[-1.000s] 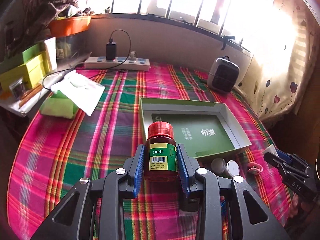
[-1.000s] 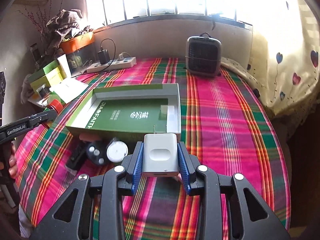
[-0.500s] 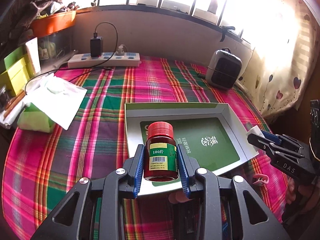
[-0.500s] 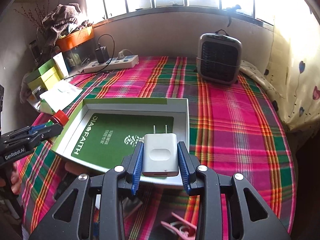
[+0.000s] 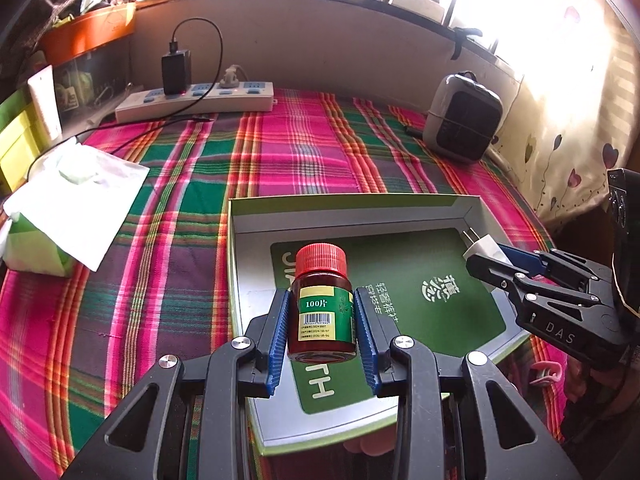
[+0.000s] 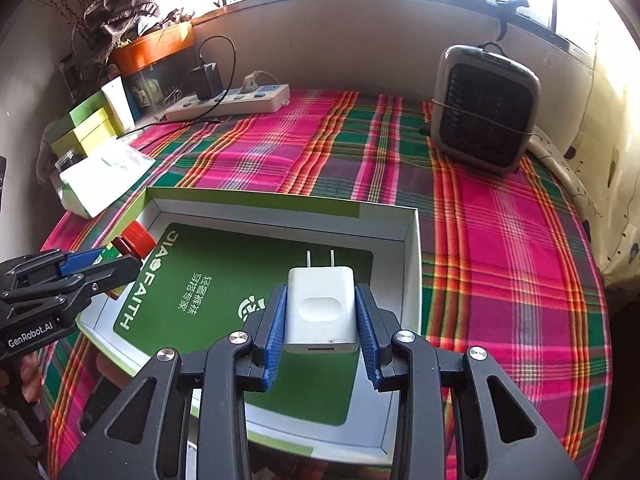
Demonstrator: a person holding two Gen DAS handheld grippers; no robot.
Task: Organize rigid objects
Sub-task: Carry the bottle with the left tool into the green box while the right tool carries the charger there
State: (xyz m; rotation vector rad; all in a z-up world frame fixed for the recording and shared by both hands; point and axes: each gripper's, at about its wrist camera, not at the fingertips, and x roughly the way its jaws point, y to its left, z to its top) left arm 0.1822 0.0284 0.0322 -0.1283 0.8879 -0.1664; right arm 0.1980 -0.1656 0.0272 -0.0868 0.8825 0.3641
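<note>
The plaid tablecloth covers the whole work surface, pink, green and orange.

On it, toward my side, lies the open tray-box, white walls, green rim, a green printed card flat on its floor. In the left wrist view it fills the 3 to 5 o'clock part of the picture.

At 1 o'clock in the right wrist view a grey heater stands upright near the back wall, well apart from the box.

At 9 o'clock in the left wrist view a tissue pack lies with a white sheet pulled out over it.

At 11 o'clock a white power strip runs along the wall, a black adapter plugged into it.

My left gripper is pinching the brown pill bottle by its green label, blue pads pressed on both sides. The bottle is upright, red cap up, held above the left part of the box floor.

My right gripper is clamped on the white charger plug, pads pressed on its two flanks, prongs pointing away from me. The plug is held above the green card, toward the box's right wall.

Each gripper shows in the other's view, at opposite sides of the box.
</note>
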